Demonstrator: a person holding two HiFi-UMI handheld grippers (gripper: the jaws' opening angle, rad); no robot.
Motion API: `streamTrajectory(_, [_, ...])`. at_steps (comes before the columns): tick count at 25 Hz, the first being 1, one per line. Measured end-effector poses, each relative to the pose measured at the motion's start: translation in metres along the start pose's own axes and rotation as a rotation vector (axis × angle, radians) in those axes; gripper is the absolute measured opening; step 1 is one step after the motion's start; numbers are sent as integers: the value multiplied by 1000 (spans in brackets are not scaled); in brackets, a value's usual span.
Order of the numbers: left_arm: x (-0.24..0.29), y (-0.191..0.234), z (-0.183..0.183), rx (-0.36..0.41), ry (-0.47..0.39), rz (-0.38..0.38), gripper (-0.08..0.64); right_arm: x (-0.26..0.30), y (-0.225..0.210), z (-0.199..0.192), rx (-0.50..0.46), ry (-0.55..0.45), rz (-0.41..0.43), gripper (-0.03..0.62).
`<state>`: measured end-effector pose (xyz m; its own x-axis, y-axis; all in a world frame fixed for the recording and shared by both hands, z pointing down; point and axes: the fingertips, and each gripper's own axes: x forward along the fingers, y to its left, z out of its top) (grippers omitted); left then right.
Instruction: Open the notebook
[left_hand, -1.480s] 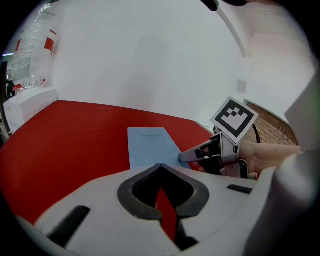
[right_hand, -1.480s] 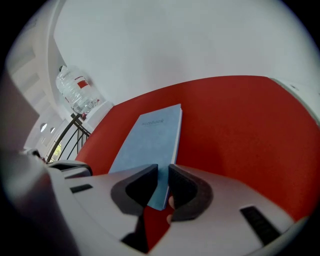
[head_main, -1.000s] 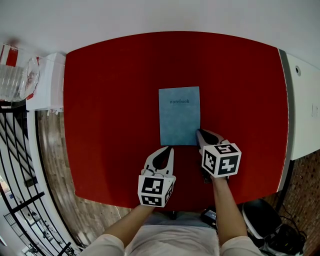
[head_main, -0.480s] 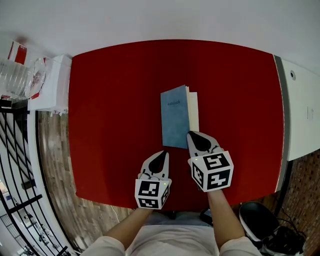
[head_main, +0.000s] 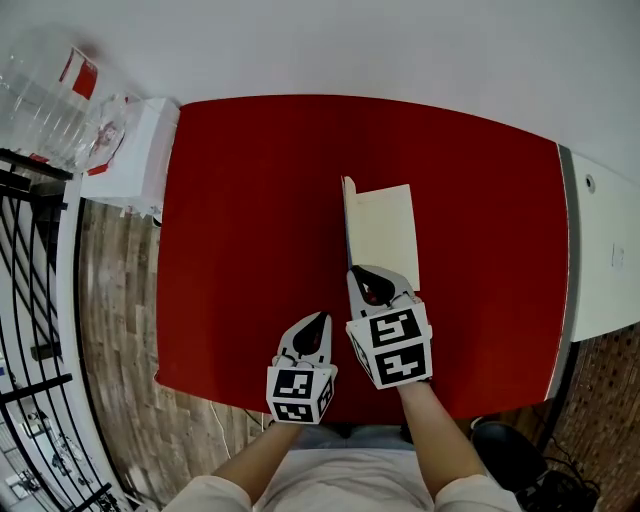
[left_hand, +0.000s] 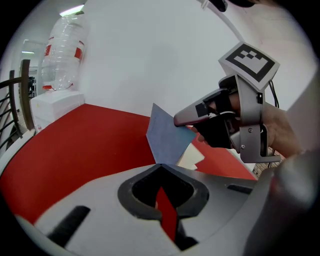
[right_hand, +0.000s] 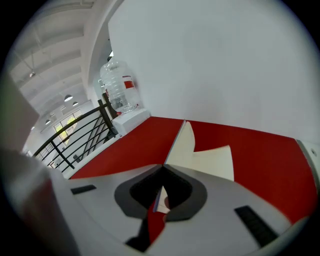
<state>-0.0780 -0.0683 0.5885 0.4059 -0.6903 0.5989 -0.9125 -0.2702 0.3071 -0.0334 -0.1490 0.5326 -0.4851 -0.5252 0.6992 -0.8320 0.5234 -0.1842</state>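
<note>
Blue cover (left_hand: 165, 140) pinched between the closed jaws of right gripper (right_hand: 162, 167), standing upright from the spine. Notebook (head_main: 385, 235) lying about mid red table (head_main: 250, 200), cream page exposed. Left gripper (left_hand: 160, 166) closed on nothing, just beside the right one, over the table's near edge.

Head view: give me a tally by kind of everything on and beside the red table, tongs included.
tongs: 2, the left tongs and the right tongs
notebook: 1
red table: 1
water bottle: 1
white stand: 1
Total: 6
</note>
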Motion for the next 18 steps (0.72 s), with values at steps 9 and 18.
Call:
streamTrajectory(9, [-29,44,-13,-61,-15,64,6,39,58,10,-146,42,-4,11])
streamTrajectory(18, [-57,81,-33,-114,-16,119,7,100,98,-16,-214,107,-28,11])
